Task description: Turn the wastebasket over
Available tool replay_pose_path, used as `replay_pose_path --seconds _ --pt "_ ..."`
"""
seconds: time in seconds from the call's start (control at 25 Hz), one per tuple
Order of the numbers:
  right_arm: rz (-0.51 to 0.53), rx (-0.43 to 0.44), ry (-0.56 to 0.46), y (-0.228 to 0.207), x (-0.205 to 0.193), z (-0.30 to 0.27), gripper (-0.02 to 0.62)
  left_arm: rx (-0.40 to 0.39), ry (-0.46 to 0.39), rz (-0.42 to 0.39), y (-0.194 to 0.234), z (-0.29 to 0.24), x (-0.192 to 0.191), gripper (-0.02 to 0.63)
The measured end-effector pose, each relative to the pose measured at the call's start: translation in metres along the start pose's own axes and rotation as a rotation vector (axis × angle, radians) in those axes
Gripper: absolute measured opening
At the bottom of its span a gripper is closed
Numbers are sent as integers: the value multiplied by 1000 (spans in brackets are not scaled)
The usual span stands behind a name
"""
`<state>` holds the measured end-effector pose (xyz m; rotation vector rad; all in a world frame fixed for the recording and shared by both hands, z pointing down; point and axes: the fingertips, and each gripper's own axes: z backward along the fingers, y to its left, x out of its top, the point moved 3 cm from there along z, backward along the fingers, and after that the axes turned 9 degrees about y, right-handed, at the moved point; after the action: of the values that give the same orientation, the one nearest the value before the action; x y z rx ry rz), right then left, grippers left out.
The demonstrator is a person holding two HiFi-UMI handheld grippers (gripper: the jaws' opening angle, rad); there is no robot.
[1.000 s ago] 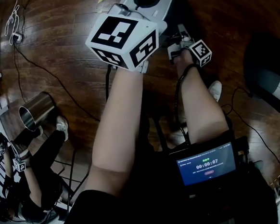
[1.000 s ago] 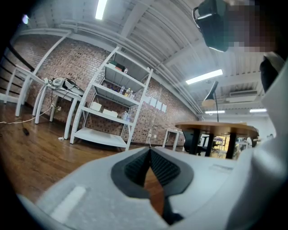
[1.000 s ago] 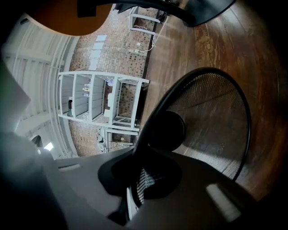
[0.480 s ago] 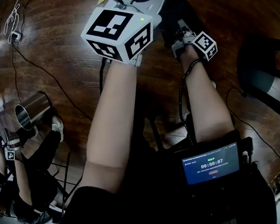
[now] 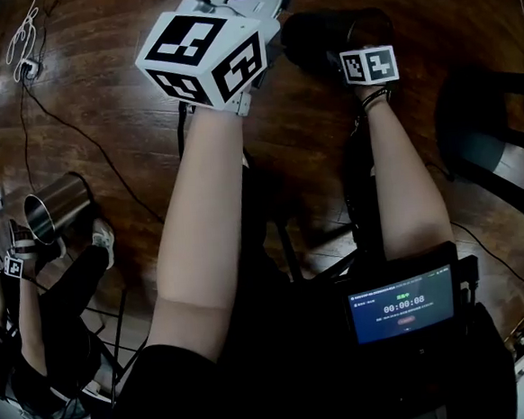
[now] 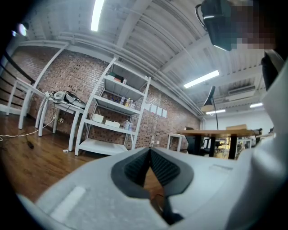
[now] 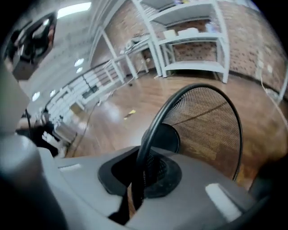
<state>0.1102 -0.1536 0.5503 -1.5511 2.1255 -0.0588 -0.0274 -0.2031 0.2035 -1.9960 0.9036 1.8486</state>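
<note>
right gripper (image 7: 140,177): clenched on the rim of the wastebasket (image 7: 207,126). The black rim wire runs straight down between the pads, with mesh bunched against one of them.

left gripper (image 6: 150,152): pads pressed together with nothing between them. It points level across the room at the white shelving (image 6: 112,117) and takes no part in the hold.

basket, head view: a dark mass at 12 to 1 o'clock of the frame, over the wood floor (image 5: 100,99). It sits at about 10 o'clock from the right gripper's marker cube (image 5: 368,65), touching that gripper. The left gripper's body is just beside it at its 9 o'clock.

basket, right gripper view: the rim hoop climbs from the jaws to 12 o'clock and sweeps round to 4 o'clock. The mouth faces the camera, and the base disc (image 7: 164,137) shows through it just above the jaws.

done: the rim is gripped. The basket reads as tipped well off upright, roughly on its side (my judgement).

left to do: roll it on until the mouth faces the floor, set it down on the rim, then let go.

unknown: whether any part of the basket touches the floor; no view settles it.
</note>
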Motion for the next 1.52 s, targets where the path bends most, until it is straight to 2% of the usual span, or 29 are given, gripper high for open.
replay_pose_path --seconds 0.12,0.2,0.36,0.48,0.6,0.84,1.08,1.24,1.4,1.52 --pt "245 -128 170 3 -11 -8 11 5 -6 4 3 3 4 3" --pt "390 -181 261 12 -18 -14 11 7 -10 7 5 6 5 3" --pt "665 -252 377 46 -23 -20 15 14 -20 13 8 13 8 3" --pt "779 -253 473 53 -45 -33 21 17 -26 16 9 16 9 3" --pt "821 -205 557 56 -69 -43 21 19 -30 18 11 18 9 3" --pt "885 -147 649 58 -105 -52 17 17 -29 12 9 18 11 3" --pt "859 -135 634 56 -107 -53 24 15 -8 -12 8 14 8 3" --pt "858 -120 601 58 -96 -40 122 11 9 -42 3 12 7 3" --pt "814 -82 576 57 -85 -9 164 5 43 -80 -5 12 4 3" --pt "779 -104 514 53 -72 16 164 -5 54 -85 -11 11 1 3"
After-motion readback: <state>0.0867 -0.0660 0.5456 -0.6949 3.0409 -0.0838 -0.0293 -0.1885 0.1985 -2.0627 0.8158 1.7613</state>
